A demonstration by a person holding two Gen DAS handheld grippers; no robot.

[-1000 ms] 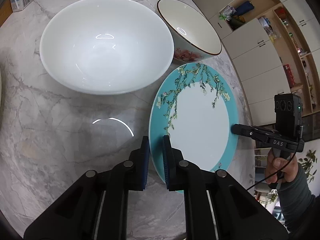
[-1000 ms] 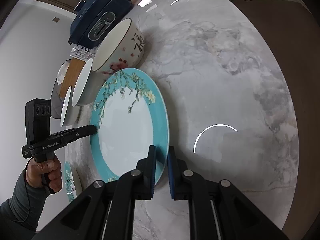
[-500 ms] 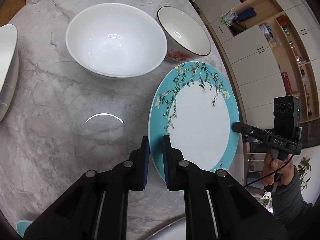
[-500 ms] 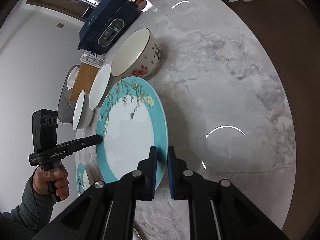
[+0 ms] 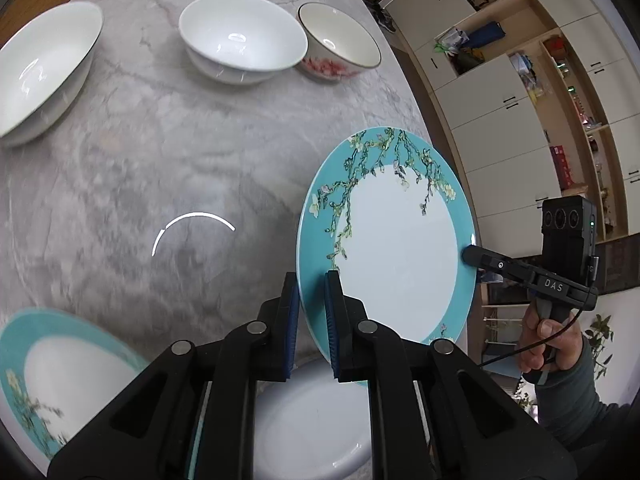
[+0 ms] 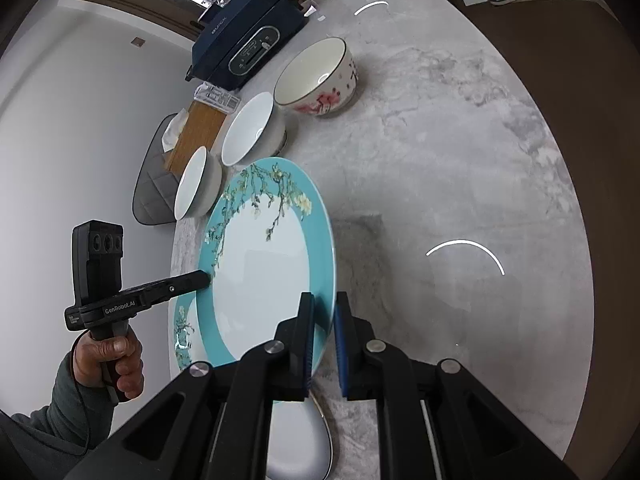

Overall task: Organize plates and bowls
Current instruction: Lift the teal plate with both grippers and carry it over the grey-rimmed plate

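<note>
Two tools, left tool (image 5: 311, 300) and right tool (image 6: 322, 322), clamp opposite rims of the teal blossom plate (image 5: 400, 256), carried mid-frame above the table (image 5: 160, 160); three bowls, upper frame, remain unstacked.

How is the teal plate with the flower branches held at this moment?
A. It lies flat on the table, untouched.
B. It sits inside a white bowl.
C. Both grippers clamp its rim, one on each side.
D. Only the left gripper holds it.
C: the left gripper and the right gripper each have their fingers closed on opposite edges of the teal plate, which is tilted above the table.
</note>
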